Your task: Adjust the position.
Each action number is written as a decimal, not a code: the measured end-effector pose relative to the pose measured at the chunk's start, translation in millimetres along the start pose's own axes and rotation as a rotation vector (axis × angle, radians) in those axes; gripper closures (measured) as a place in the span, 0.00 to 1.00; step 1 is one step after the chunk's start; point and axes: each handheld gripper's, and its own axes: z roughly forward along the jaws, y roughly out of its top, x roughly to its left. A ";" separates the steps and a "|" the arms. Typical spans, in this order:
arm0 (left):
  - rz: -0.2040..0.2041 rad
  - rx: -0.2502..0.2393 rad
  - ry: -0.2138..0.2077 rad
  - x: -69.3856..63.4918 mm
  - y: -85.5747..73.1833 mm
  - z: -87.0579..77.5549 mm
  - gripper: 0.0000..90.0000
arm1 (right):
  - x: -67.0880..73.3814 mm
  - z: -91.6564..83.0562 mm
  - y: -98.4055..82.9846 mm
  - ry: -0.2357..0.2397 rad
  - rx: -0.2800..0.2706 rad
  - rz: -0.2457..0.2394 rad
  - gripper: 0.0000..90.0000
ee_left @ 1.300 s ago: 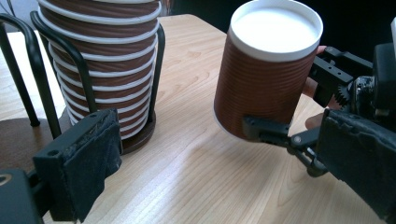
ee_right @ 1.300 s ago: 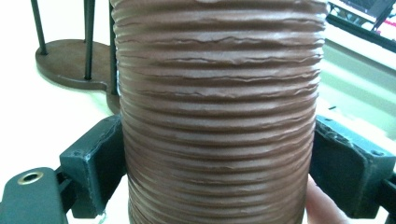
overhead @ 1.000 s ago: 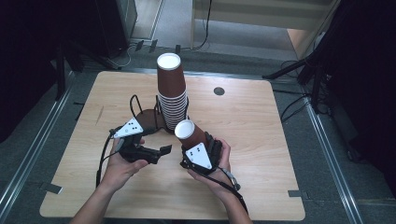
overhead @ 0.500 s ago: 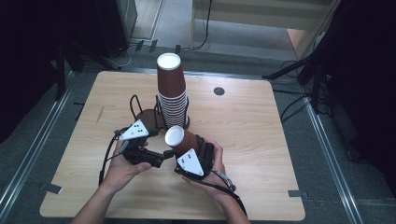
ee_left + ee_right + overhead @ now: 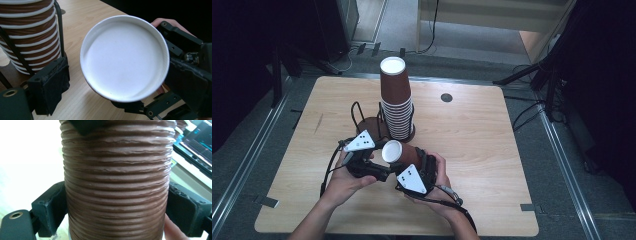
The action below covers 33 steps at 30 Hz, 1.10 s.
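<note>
Table: a pale wooden table (image 5: 492,150) carries everything; the work sits close to its near edge, a little left of the middle.

Left gripper: the left gripper (image 5: 384,172) is in the person's left hand (image 5: 343,181) by the near edge. Its jaws have just been closing, from nearly their widest to a middling gap. In the left gripper view the cup's white mouth stands between them, the left pad clear of the rim; no grip yet, as far as can be seen.

Cup: a single brown paper cup (image 5: 401,153) lies on its side above the table, its white rim turned left toward the left gripper. A second ago it stood more upright and nearer the stack; now it has tipped over and come down toward the near edge.

Right gripper: the right gripper (image 5: 424,162), in the right hand (image 5: 439,175), is clamped across the cup's ribbed brown wall (image 5: 115,185), one pad on each side, so the cup is carried by this gripper alone.

Stack: a tall stack of brown cups (image 5: 396,102) stands upside down in a black wire holder (image 5: 362,117) near the middle of the table, just beyond the hands. It has not shifted.

Meaning: the cup looks freshly drawn off the stack and is being offered mouth-first. I judge a handover or a two-sided hold is next, once the left jaws close on the rim.
</note>
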 end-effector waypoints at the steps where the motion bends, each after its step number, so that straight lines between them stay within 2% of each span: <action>1: 0.000 0.002 -0.005 -0.1 -0.2 0.4 0.08 | 0.2 -0.2 0.0 0.003 -0.001 -0.004 0.12; 5: -0.002 0.005 -0.013 -1.0 0.0 1.4 0.08 | 2.0 -0.5 -0.1 0.015 -0.005 -0.026 0.12; 8: 0.003 0.013 0.016 -2.7 0.0 2.6 0.16 | 4.9 -1.3 -0.1 0.029 -0.010 -0.049 0.12; 12: 0.001 0.023 0.007 -3.1 -0.8 3.9 0.24 | 3.9 -1.5 0.1 0.029 -0.011 -0.052 0.12; 19: -0.014 0.004 -0.008 -1.7 -0.4 0.9 0.25 | 3.5 -3.9 0.2 0.015 -0.029 -0.074 0.11; 23: -0.027 -0.013 -0.017 -0.9 -0.5 -0.4 0.25 | 1.1 -6.0 2.1 0.025 -0.033 -0.064 0.11; 27: -0.003 -0.030 0.028 -3.0 -1.4 0.3 0.26 | -0.9 -8.3 3.7 0.026 -0.036 -0.061 0.08; 30: -0.011 -0.051 0.034 -1.2 -1.4 -1.5 0.26 | -2.3 -10.1 5.9 0.045 -0.033 -0.045 0.01; 33: -0.019 -0.082 0.066 0.9 -1.8 -3.3 0.26 | -4.2 -11.9 8.0 0.043 -0.039 -0.038 0.00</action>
